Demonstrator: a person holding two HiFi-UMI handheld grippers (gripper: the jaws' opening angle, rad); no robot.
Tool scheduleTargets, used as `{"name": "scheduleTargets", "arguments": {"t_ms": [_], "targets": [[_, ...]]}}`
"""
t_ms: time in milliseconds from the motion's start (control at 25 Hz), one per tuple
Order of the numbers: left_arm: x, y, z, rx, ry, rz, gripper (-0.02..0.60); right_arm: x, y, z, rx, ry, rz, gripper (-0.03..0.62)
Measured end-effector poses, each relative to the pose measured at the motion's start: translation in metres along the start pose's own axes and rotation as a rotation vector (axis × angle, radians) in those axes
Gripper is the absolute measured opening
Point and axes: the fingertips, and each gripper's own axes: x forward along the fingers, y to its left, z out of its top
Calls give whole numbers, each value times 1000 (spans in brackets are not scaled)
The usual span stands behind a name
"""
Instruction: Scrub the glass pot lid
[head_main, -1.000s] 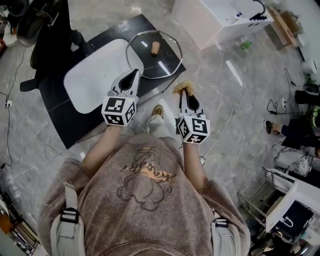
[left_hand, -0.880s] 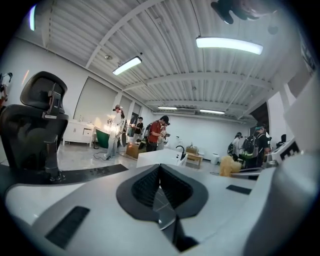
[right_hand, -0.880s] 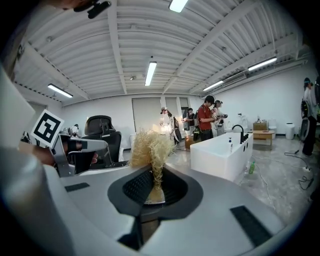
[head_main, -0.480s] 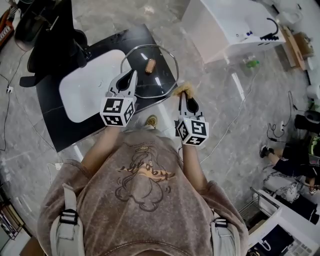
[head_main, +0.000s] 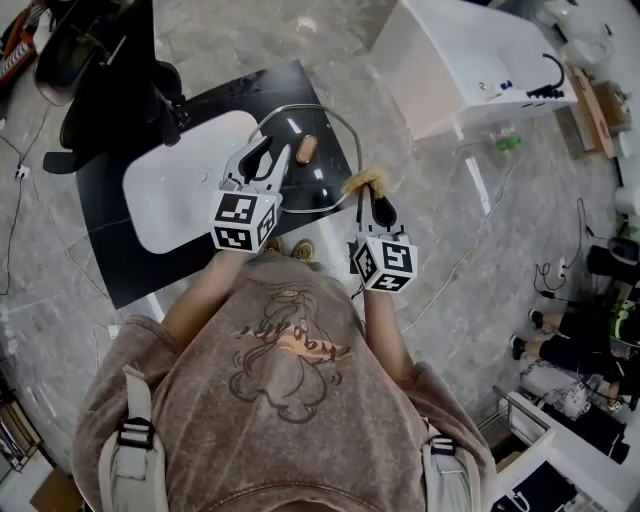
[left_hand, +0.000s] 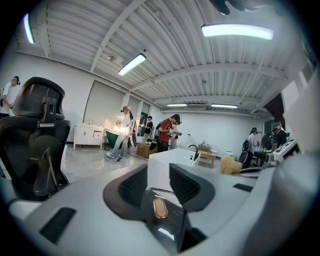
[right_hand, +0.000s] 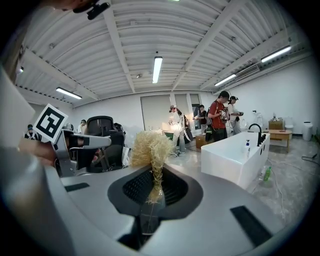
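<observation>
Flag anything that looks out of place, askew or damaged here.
Nothing looks spilled or broken. The one loose item: the glass pot lid, by the white sink, sits between the jaws of the left gripper, which have just been opening and stand clear of it; whether it lies flat on the counter is unclear.

Open lab hall (strip lights (left_hand: 237, 31)), marble floor (head_main: 450, 330), bathtub (head_main: 450, 60), office chair (left_hand: 35, 140); people (left_hand: 167, 131) standing

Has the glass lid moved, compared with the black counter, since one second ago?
Yes. In the head view the glass lid now lies further from the far corner of the black counter, toward its near edge.
</observation>
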Motion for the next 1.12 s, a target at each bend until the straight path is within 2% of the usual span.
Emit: {"name": "scheduleTargets", "arguments": {"t_ms": [160,240,480,800,960,1120], "targets": [[17,6,-3,-41,30,-4,312,10,-2,-2,5,8,-3,39],[26,9,-8,-46,58,-2,348,15,-3,-4,10,11,-5,39],[58,9,-31,7,162,-19,351,21,-15,-9,36,18,-30,39],[100,8,-94,2,320,-32,350,19,-30,-17,63,29,-82,39],[113,3,-134,55,431,-46,350,15,-34,-22,67,39,-93,40],[121,2,-156,102,487,-34,348,11,-39,-25,65,38,-103,38]]}}
